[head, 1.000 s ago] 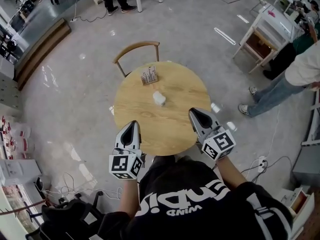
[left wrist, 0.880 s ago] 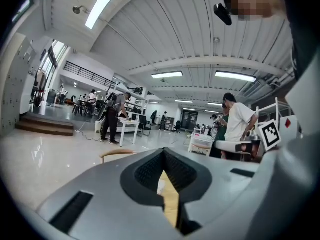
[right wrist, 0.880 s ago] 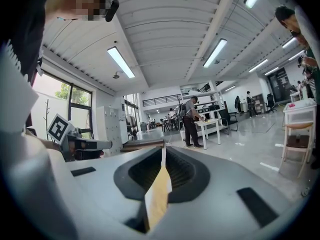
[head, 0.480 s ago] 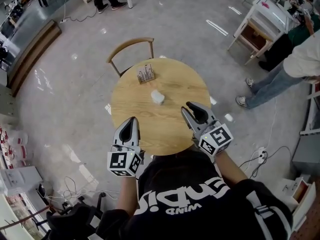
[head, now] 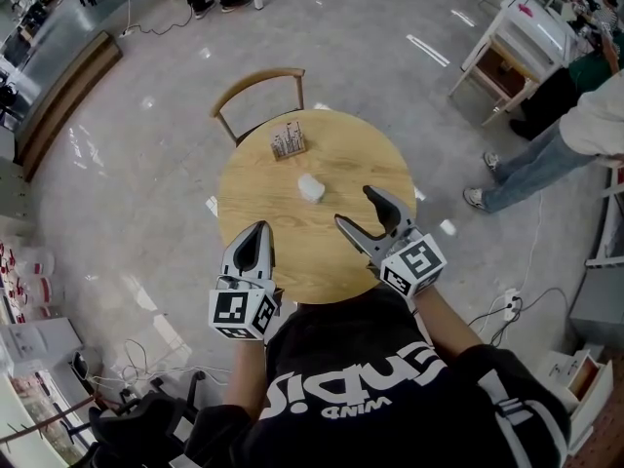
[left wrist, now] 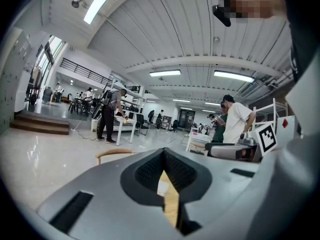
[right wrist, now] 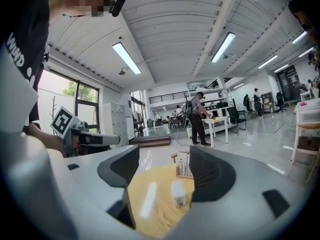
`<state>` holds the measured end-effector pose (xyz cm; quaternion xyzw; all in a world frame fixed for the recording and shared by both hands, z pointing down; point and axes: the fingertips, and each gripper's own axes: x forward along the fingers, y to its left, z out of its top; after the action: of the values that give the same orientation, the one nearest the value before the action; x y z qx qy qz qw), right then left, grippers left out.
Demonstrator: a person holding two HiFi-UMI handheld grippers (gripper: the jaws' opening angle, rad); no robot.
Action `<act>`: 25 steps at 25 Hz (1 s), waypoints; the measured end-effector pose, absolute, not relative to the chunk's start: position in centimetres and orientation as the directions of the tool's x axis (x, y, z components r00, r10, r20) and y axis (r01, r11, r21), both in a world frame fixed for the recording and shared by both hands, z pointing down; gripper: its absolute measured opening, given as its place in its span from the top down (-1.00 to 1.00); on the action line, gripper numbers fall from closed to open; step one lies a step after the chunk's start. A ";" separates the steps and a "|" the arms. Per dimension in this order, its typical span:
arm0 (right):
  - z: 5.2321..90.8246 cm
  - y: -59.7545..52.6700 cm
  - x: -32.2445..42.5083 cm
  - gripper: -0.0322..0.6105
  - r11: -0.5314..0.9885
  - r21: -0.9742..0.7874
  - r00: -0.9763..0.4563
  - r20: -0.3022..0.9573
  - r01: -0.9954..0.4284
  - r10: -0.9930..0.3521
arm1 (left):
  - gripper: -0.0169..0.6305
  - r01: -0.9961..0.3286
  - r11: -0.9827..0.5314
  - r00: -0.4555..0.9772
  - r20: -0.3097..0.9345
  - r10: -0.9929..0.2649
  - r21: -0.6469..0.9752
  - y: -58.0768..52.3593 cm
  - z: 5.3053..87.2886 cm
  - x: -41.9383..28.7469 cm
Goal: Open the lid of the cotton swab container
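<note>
The cotton swab container [head: 310,187] is a small white box lying near the middle of the round wooden table [head: 263,193], lid closed. In the right gripper view the container [right wrist: 178,192] lies ahead on the table, some way beyond the jaws. My right gripper [head: 357,209] hovers over the table's near right part, its jaws opening wide with nothing between them. My left gripper [head: 255,237] is shut and empty at the table's near left edge. In its own view my left gripper [left wrist: 163,156] shows only a sliver of tabletop.
A small rack of upright sticks [head: 290,142] stands at the table's far side. A wooden chair [head: 261,91] is behind the table. A person [head: 575,135] stands on the right near a white shelf cart [head: 517,52]. Cables lie on the floor at lower left.
The right gripper's jaws have gone from shut to spread wide, and it has shifted slightly left over the table. The left gripper has stayed shut in place.
</note>
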<state>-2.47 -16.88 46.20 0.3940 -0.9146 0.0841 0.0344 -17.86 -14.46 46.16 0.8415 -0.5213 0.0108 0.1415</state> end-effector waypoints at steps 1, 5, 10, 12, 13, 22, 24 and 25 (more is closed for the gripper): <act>46.5 -17.1 -2.7 0.00 0.676 -0.127 -0.688 0.132 -0.726 -0.713 | 0.92 -0.881 -0.415 0.455 0.167 -0.875 0.226 -14.5 46.2 -18.0; 48.7 -18.1 -3.4 0.00 0.682 -0.138 -0.696 0.163 -0.718 -0.700 | 0.92 -0.884 -0.409 0.450 0.179 -0.875 0.226 -14.9 46.5 -18.2; 52.3 -19.7 -4.6 0.00 0.690 -0.131 -0.700 0.218 -0.712 -0.680 | 0.92 -0.887 -0.401 0.445 0.190 -0.875 0.228 -15.4 47.0 -18.6; 53.9 -20.1 -5.0 0.00 0.694 -0.127 -0.700 0.242 -0.709 -0.672 | 0.92 -0.888 -0.399 0.443 0.195 -0.875 0.227 -15.6 47.2 -18.7; 54.6 -20.3 -5.1 0.00 0.696 -0.126 -0.702 0.252 -0.707 -0.666 | 0.92 -0.889 -0.399 0.443 0.198 -0.875 0.227 -15.7 47.2 -18.7; 61.3 -23.1 -5.7 0.00 0.693 -0.122 -0.680 0.373 -0.710 -0.631 | 0.92 -0.895 -0.384 0.431 0.222 -0.875 0.226 -16.2 47.6 -19.1; 63.0 -23.6 -6.0 0.00 0.693 -0.118 -0.672 0.406 -0.711 -0.620 | 0.92 -0.898 -0.376 0.425 0.230 -0.875 0.227 -16.1 47.8 -19.3; 63.9 -23.9 -6.1 0.00 0.693 -0.116 -0.667 0.421 -0.712 -0.615 | 0.92 -0.900 -0.373 0.422 0.235 -0.876 0.227 -16.1 47.9 -19.4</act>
<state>-6.15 -23.90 63.87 0.3675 -0.9026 0.1365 0.1779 -19.39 -16.09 47.90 0.8276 -0.5364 0.0373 0.1614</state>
